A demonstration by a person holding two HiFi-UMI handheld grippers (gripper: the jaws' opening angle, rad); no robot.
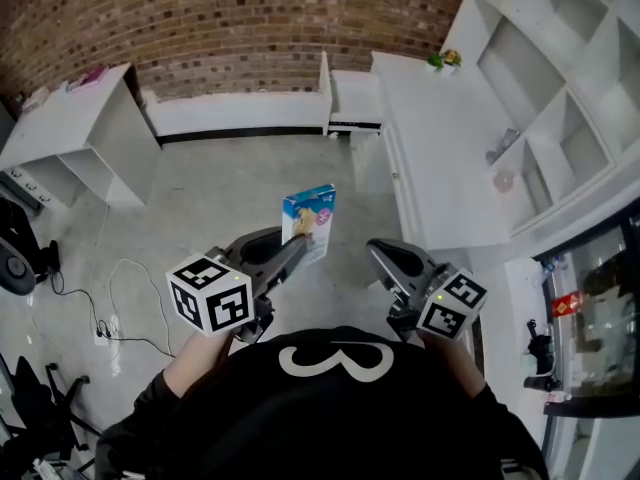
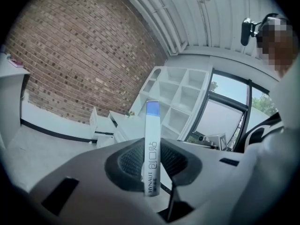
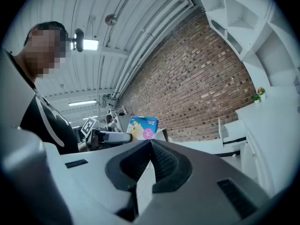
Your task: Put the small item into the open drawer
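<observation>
The small item is a flat blue and white box [image 1: 310, 223] with a cartoon print, held upright in front of me. My left gripper [image 1: 296, 242] is shut on its lower part. In the left gripper view the box [image 2: 152, 144] shows edge-on between the dark pads [image 2: 129, 163]. The right gripper view shows the box [image 3: 143, 127] from the side. My right gripper [image 1: 378, 253] stands beside it on the right, shut, with nothing between its jaws. The open white drawer [image 1: 355, 98] juts from the counter end far ahead, by the brick wall.
A long white counter [image 1: 440, 138] runs along the right, with a small plant [image 1: 443, 61] at its far end and white cubby shelving [image 1: 560, 98] behind it. A white cabinet [image 1: 75, 138] stands at far left. Cables [image 1: 110, 308] lie on the grey floor at left.
</observation>
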